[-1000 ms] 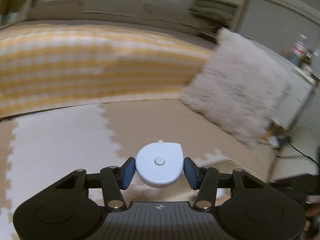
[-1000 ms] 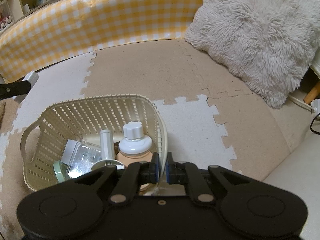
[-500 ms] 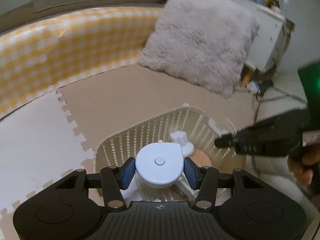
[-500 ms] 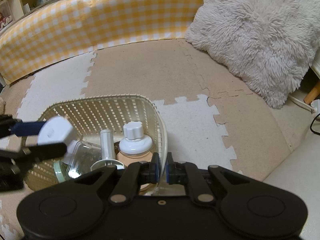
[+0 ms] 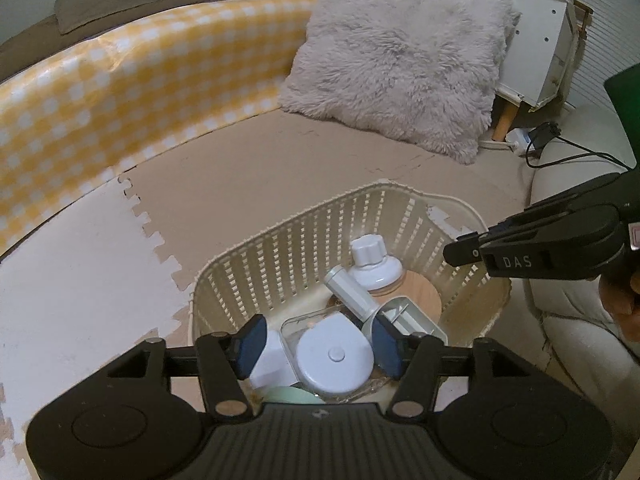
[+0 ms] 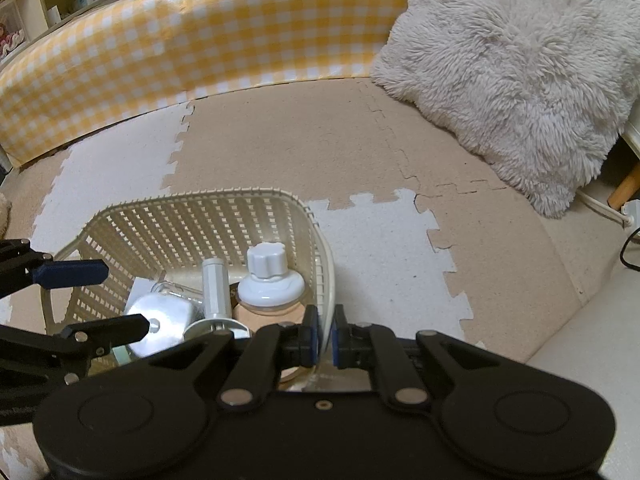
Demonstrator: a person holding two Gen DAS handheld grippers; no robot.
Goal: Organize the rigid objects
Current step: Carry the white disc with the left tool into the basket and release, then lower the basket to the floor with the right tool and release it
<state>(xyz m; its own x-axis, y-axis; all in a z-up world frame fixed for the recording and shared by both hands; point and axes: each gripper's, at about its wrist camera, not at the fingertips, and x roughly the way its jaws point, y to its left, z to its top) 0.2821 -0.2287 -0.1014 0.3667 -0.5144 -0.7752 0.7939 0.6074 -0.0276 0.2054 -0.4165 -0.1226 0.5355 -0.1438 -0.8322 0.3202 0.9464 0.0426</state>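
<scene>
A cream slatted basket (image 5: 320,236) (image 6: 192,220) stands on the foam mat. Inside lie a white-capped jar (image 5: 374,262) (image 6: 270,280), a white tube (image 5: 348,290) (image 6: 214,288), a clear box and other small items. My left gripper (image 5: 316,346) is open over the basket; the round pale-blue object (image 5: 334,356) (image 6: 162,320) lies between its spread fingers, on the clear box. My right gripper (image 6: 324,334) is shut on the basket's near rim.
A fluffy grey cushion (image 5: 400,52) (image 6: 520,60) leans at the back right. A yellow checked bumper (image 5: 120,80) (image 6: 200,32) borders the mat. A white cabinet (image 5: 536,40), a plug and cable (image 5: 560,144) are at the right.
My left gripper swung over the basket, lowered and opened, letting go of the round pale-blue object into the basket. My right gripper has stayed on the rim.
</scene>
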